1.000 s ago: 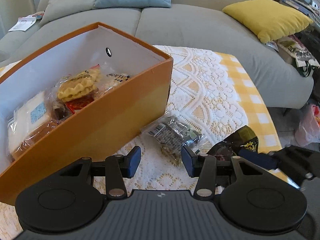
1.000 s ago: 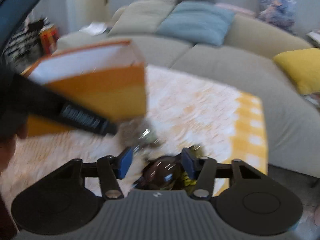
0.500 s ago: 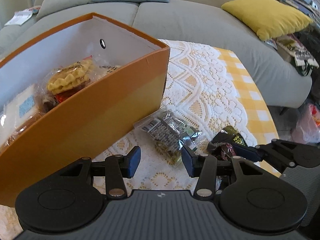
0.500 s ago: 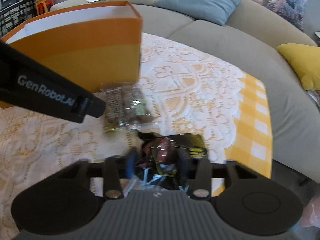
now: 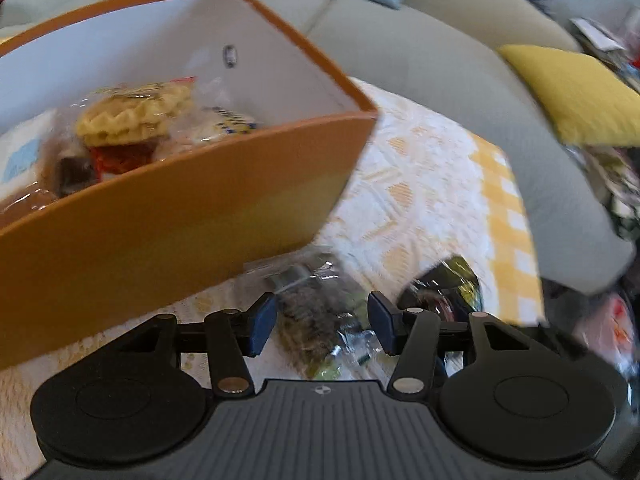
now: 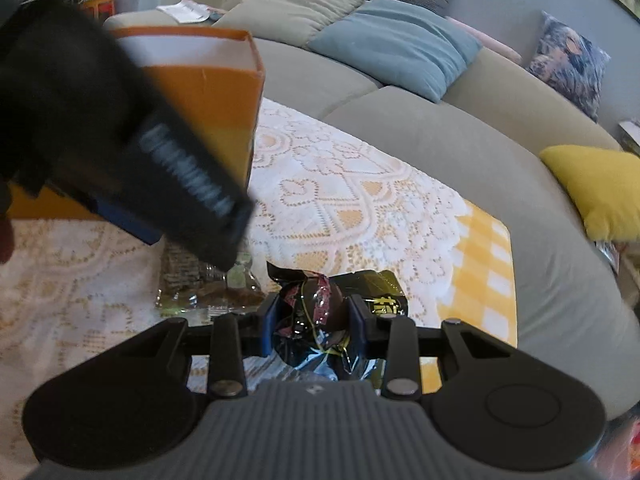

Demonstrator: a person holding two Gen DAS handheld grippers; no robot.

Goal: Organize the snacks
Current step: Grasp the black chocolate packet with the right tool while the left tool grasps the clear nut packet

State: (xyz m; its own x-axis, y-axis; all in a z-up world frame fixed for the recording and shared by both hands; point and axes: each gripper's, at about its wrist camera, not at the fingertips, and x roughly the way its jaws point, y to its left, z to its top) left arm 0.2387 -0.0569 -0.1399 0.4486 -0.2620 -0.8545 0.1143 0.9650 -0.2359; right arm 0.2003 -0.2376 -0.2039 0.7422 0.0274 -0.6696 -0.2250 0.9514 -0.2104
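An orange box (image 5: 168, 216) with a white inside holds several wrapped snacks, a yellow waffle pack (image 5: 132, 120) among them; it also shows in the right wrist view (image 6: 216, 100). A clear packet of dark snacks (image 5: 320, 312) lies on the lace cloth between the open jaws of my left gripper (image 5: 322, 322). My right gripper (image 6: 314, 320) is shut on a black foil snack packet (image 6: 316, 312), which shows at the right in the left wrist view (image 5: 444, 292). The clear packet (image 6: 204, 284) lies to its left, partly hidden by the left gripper's body.
A white lace cloth over yellow check (image 6: 352, 200) covers the table. A grey sofa (image 6: 460, 152) curves behind it with blue (image 6: 396, 44) and yellow (image 6: 596, 188) cushions. The table's right edge drops off near the yellow check strip.
My left gripper moved forward and down so the clear packet now lies between its open fingers. My right gripper closed on the black foil packet.
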